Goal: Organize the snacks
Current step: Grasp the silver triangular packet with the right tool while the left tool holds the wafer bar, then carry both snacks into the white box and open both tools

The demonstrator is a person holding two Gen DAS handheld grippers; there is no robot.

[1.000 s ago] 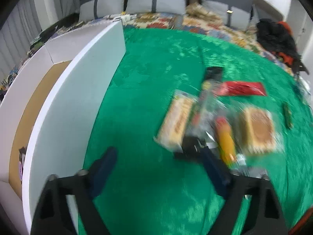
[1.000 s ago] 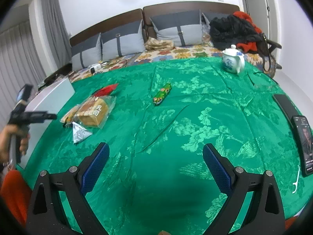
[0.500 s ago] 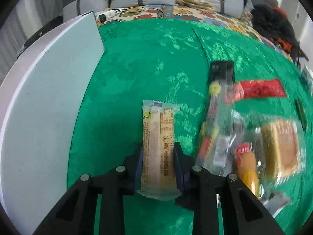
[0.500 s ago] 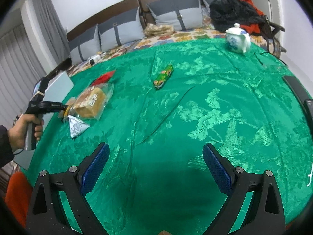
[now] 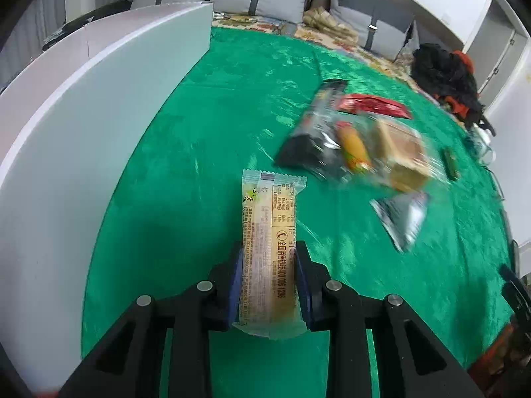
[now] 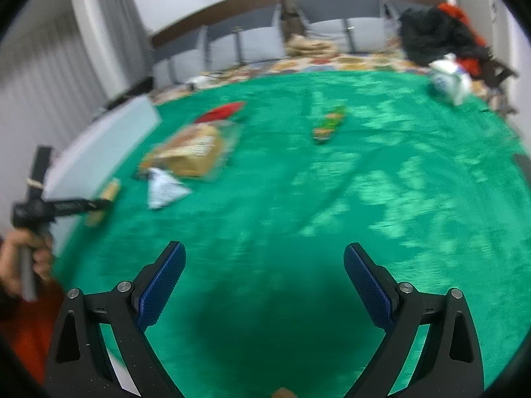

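A: Left tongs (image 5: 268,275) pinching a long snack bar (image 5: 268,252) in a pale wrapper w/ printed text; we see it gripped at the lower half, blue pads (image 5: 234,282) pressed on both long sides, top end sticking out forward above the green cloth (image 5: 205,152).

B: And the right tongs (image 6: 265,285)?

A: Spread wide, nothing between them, over bare green cloth on the surface.

B: Where's the rest of the snacks?

A: Heaped to the right of the bar, well apart from it: a dark long packet (image 5: 312,126), a red packet (image 5: 375,104) behind it, an orange sausage-like stick (image 5: 353,144), wrapped bread (image 5: 401,152), a silver-grey pouch (image 5: 400,215) nearest us. All blurred, so no labels readable.

B: Anything else?

A: White box wall (image 5: 83,126) runs along the left edge of the cloth. From the right-hand view we also spot a small green packet (image 6: 330,122) alone mid-cloth, and a hand (image 6: 23,258) holding the left tool's grip at far left.
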